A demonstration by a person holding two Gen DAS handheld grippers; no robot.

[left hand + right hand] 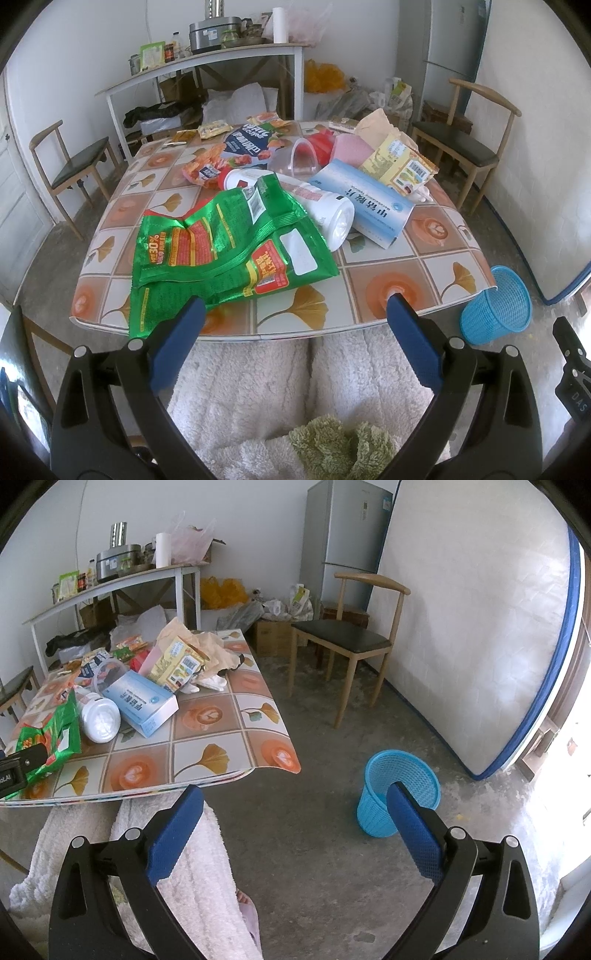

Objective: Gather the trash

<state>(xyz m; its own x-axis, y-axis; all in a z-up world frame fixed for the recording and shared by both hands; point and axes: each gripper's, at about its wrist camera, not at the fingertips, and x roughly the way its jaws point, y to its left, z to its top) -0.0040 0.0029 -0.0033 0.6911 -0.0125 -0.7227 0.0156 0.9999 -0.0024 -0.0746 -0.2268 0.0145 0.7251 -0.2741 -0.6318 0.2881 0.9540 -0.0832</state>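
Observation:
Trash is heaped on a tiled table. Nearest lies a crumpled green snack bag. Behind it are a white bottle on its side, a light blue box, a yellow packet and red-orange wrappers. My left gripper is open at the table's near edge, its left pad over the green bag's corner. My right gripper is open above the floor, empty. A blue mesh bin stands on the floor right of the table.
Wooden chairs stand on both sides of the table. A mattress leans on the right wall beside a fridge. A white shelf table with kitchen items is behind. A person's legs in white fleece are below.

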